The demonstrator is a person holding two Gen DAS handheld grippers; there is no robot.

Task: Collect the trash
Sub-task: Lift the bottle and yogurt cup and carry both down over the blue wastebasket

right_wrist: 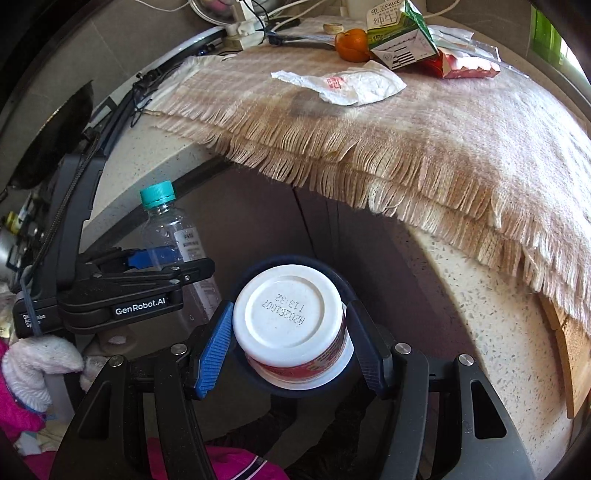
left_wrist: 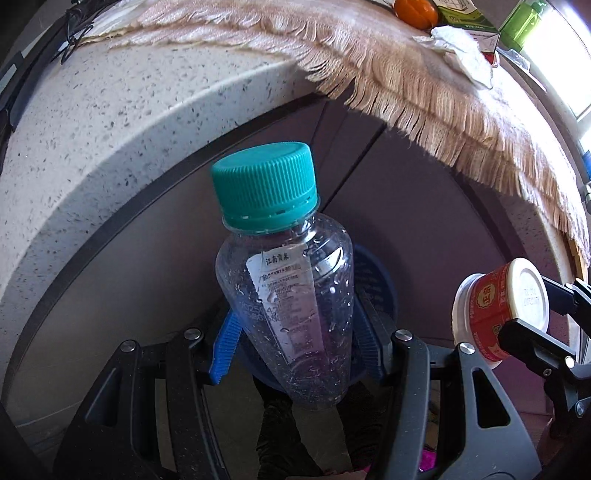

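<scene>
My left gripper [left_wrist: 295, 332] is shut on a clear plastic bottle [left_wrist: 291, 295] with a teal cap, held below the counter edge over a dark blue bin [left_wrist: 376, 280]. My right gripper [right_wrist: 290, 332] is shut on a red and white yogurt cup [right_wrist: 291, 325], bottom toward the camera, over the same bin [right_wrist: 332, 273]. The cup also shows in the left wrist view [left_wrist: 498, 310], and the bottle in the right wrist view [right_wrist: 170, 229]. On the counter lie a crumpled white wrapper [right_wrist: 343, 83], a green milk carton [right_wrist: 399, 37], an orange peel [right_wrist: 351, 44] and a red packet [right_wrist: 461, 66].
A fringed beige cloth [right_wrist: 369, 122] covers the speckled stone counter [left_wrist: 92, 122], which overhangs dark cabinet doors [left_wrist: 406, 221]. Cables and a power strip [right_wrist: 240, 26] lie at the counter's back. Pink and white fabric [right_wrist: 29, 369] sits low on the left.
</scene>
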